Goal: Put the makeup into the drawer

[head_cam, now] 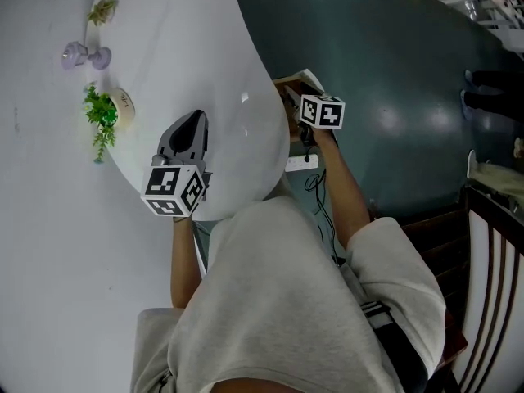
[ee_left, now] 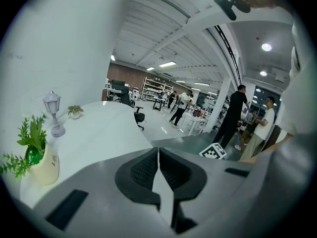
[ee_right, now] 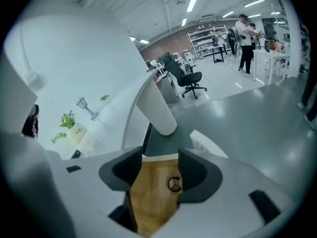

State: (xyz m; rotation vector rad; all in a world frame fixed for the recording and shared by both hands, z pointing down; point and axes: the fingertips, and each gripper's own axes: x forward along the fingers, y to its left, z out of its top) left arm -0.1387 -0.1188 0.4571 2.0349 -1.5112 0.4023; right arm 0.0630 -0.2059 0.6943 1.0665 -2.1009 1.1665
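Pale grey sweatshirt (head_cam: 278, 301), grey left hand-held gripper (head_cam: 195, 119), checkered marker cube (head_cam: 173, 190)

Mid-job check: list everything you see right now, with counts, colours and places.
Table: 1, white, curved, left of the head view.
Potted plant: 1, green in a cream pot, on the table.
Lantern ornament: 1, lilac, on the table beyond the potted plant.
Small plant: 1, green, far end of the table.
Wooden drawer: 1, tan, beside the table's edge on the person's right.
Makeup: none visible.
Office chair: 1, black, on the far floor.
Bystanders: several, far off.
Left tongs: 1, grey, shut and empty, over the table edge.
Right tongs: 1, grey, jaws apart, wood showing between them.
Person's top: 1, pale grey, bottom of the head view.
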